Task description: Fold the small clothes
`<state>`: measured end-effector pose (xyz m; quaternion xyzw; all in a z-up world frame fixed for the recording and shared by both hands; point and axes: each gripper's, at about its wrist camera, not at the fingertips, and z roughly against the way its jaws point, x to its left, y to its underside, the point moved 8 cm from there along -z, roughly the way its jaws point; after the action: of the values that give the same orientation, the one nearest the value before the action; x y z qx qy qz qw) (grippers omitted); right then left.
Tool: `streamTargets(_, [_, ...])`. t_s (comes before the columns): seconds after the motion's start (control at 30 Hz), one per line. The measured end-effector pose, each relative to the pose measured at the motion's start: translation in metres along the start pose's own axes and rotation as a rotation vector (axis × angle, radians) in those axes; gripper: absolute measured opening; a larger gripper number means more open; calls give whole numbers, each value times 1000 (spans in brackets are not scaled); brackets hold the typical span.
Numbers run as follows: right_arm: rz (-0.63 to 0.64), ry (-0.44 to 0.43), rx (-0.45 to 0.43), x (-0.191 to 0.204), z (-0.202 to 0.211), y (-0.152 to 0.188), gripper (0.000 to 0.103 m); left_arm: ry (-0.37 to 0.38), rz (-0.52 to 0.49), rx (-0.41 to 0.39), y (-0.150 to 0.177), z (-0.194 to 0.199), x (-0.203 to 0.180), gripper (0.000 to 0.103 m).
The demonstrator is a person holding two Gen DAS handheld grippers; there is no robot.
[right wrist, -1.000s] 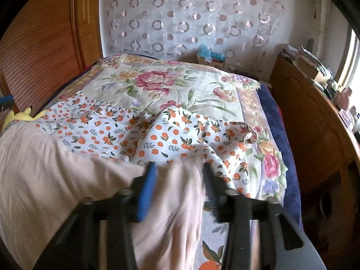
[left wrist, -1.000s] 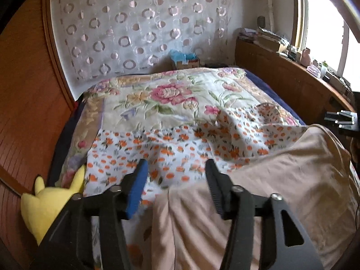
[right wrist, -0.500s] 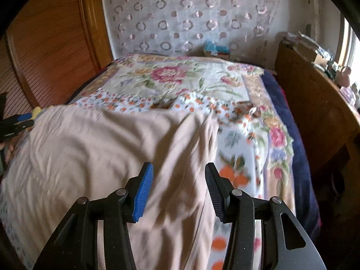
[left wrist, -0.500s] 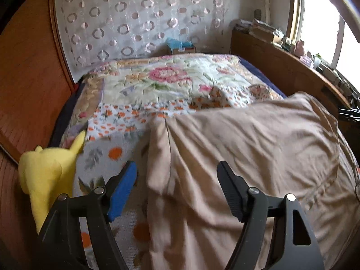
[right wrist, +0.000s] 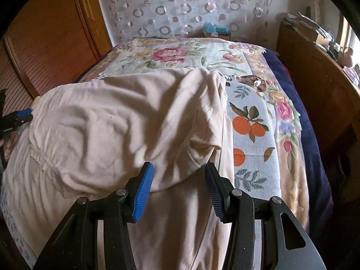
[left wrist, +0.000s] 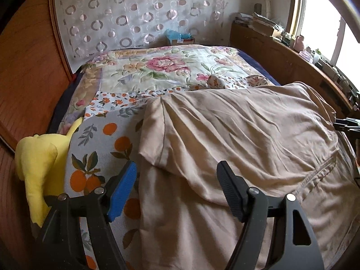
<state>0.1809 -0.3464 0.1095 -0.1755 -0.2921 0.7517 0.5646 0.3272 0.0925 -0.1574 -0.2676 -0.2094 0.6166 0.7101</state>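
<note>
One beige garment – folded over on itself, wrinkled – lies spread on the bed ahead of both tools. Left gripper: jaws spread wide, holding nothing; the garment's left edge and one short sleeve sit just ahead of and between its two fingers (one blue pad, one black pad). Right gripper: also wide apart, empty; the garment's right folded edge bulges just in front of its two fingers, one sleeve opening near the right finger. Whether either finger pair touches the cloth – cannot tell.

Under the garment: one orange-print cloth, showing left of the left gripper and right of the right gripper. Beyond that, one floral quilt covers the far bed. One yellow plush toy sits at the left gripper's left side, against the wooden panel. One blue box stands far ahead by the curtain with ring pattern. One wooden shelf runs along the right, cluttered (items too small to count). The other gripper's tip peeks in at each view's edge.
</note>
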Motion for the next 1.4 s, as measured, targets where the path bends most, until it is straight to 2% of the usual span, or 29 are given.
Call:
streamTargets(0.13, [18,21,-40,5,-3,1,50,24,6,-10,0,3,-6,74])
streamTargets(0.23, [51,53,-61,3,-5,6,50,50,12,-4,1,2,-9,62])
streamTargets(0.37, [50,53,-61,9,-15,4,51,47,19,31,3,-4,-11,57])
streamTargets(0.53, [53,52,-61,11,-27,2,51,29,58,60,3,-14,0,56])
streamTargets(0.73, [62,60,-56,14,-41,-5,51,94,142,51,-10,-22,11,55])
streamTargets(0.83, [64,63,-44,13,-43,-8,51,96,130,44,-14,-24,8,27])
streamTargets(0.87, [66,59,-39,14,-45,-9,51,81,116,39,-15,-24,7,20])
streamTargets(0.9, [67,53,-37,15,-45,-11,51,56,97,33,-15,-24,6,18])
streamTargets(1.03, [89,53,-35,18,-49,-18,17,17,79,28,-17,-25,10,10])
streamTargets(1.1, [89,41,-58,17,-48,-24,8,12,82,6,-20,-23,13,8])
streamTargets(1.27, [85,42,-153,17,-29,-40,5,-13,86,-75,-33,-1,16,8])
streamTargets(1.4, [102,50,-201,22,-15,-45,4,-22,84,-102,-41,11,17,8])
